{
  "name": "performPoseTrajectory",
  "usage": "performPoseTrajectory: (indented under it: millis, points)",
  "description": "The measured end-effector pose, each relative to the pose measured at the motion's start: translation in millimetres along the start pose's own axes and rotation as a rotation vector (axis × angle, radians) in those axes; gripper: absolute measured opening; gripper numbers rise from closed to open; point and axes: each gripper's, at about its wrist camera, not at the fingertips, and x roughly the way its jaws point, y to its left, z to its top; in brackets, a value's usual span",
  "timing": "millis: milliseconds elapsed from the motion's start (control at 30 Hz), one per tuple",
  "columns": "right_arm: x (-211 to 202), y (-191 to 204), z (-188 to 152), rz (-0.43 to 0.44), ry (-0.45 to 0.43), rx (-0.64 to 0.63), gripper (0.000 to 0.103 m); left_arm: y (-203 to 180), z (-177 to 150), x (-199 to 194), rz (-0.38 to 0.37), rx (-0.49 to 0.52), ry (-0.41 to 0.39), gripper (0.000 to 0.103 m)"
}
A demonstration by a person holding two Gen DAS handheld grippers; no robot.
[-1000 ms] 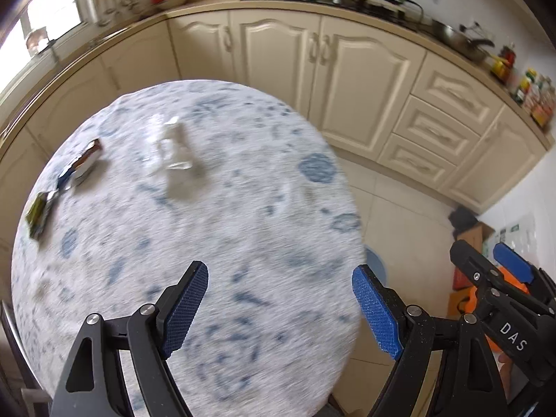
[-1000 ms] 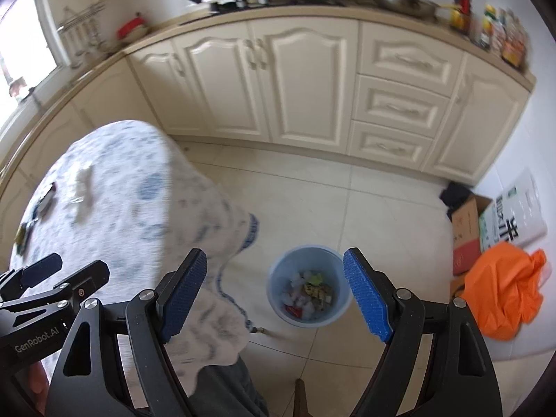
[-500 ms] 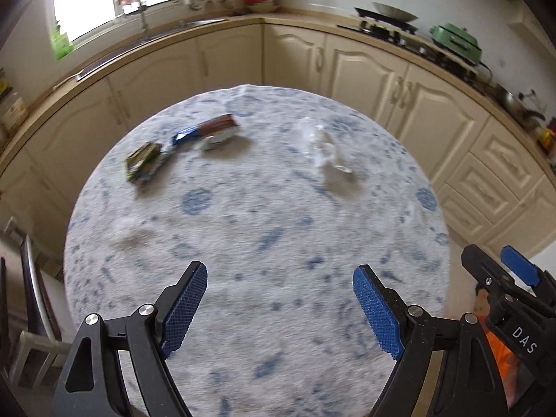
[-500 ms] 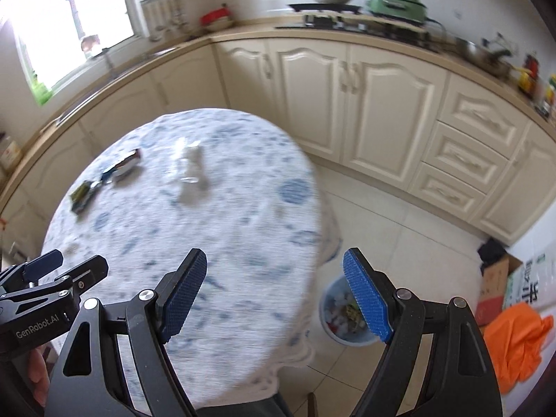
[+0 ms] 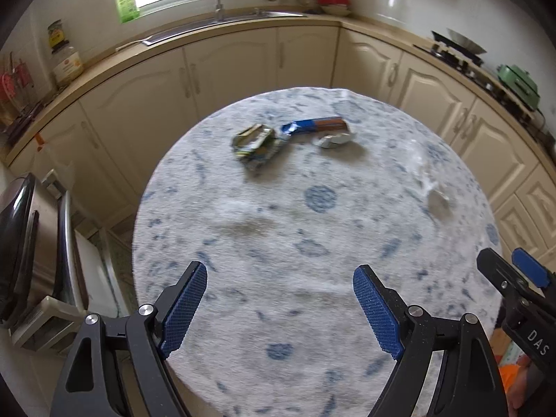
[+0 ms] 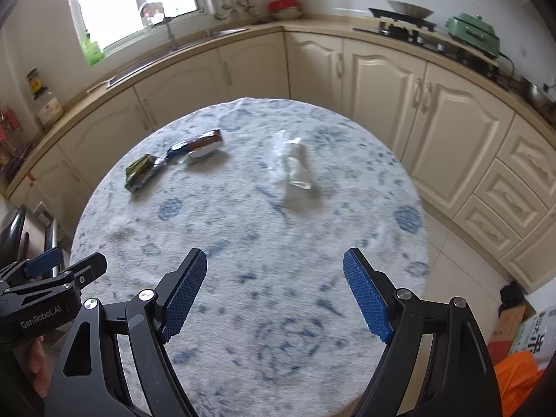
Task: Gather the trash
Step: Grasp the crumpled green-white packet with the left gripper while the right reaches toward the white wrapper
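Observation:
A round table (image 5: 312, 312) (image 6: 278, 312) under a white and blue patterned cloth carries the trash at its far side. There lie a crumpled green and yellow wrapper (image 5: 255, 140) (image 6: 141, 171), a blue and brown bar wrapper (image 5: 314, 125) (image 6: 198, 144), a small white scrap (image 5: 335, 140) (image 6: 198, 154) and a clear plastic bag (image 5: 436, 193) (image 6: 292, 170). My left gripper (image 5: 279, 295) hovers open over the near part of the table, nothing between its blue pads. My right gripper (image 6: 274, 285) hangs open and empty as well, beside the left one (image 6: 52, 285).
Cream kitchen cabinets (image 6: 382, 80) curve around the table, with a sink (image 5: 222, 24) under the window and a stove (image 6: 406, 24) to the right. A metal chair (image 5: 41, 236) stands at the table's left. A cardboard box (image 6: 510, 316) and an orange bag (image 6: 514, 375) lie on the floor at right.
Both grippers have swung left, away from the blue bin on the floor and over the table. The wrappers and plastic bag have come toward the middle of both views; the bin has left view.

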Motion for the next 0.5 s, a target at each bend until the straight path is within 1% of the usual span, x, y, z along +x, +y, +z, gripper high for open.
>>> performPoseTrajectory:
  millis: [133, 300, 400, 500]
  points:
    - [13.3, 12.7, 10.7, 0.029, 0.023, -0.026, 0.083, 15.9, 13.8, 9.7, 0.014, -0.04, 0.017, 0.086]
    - [35.4, 19.8, 31.0, 0.028, 0.048, -0.052, 0.083, 25.8, 41.7, 39.8, 0.03, -0.055, 0.046, 0.09]
    - [54.1, 23.2, 47.1, 0.024, 0.069, -0.059, 0.083, 27.6, 65.7, 66.8, -0.007, -0.039, 0.068, 0.092]
    - [74.1, 25.7, 64.8, 0.01, 0.085, -0.067, 0.083, 27.5, 94.6, 95.8, -0.035, -0.02, 0.079, 0.093]
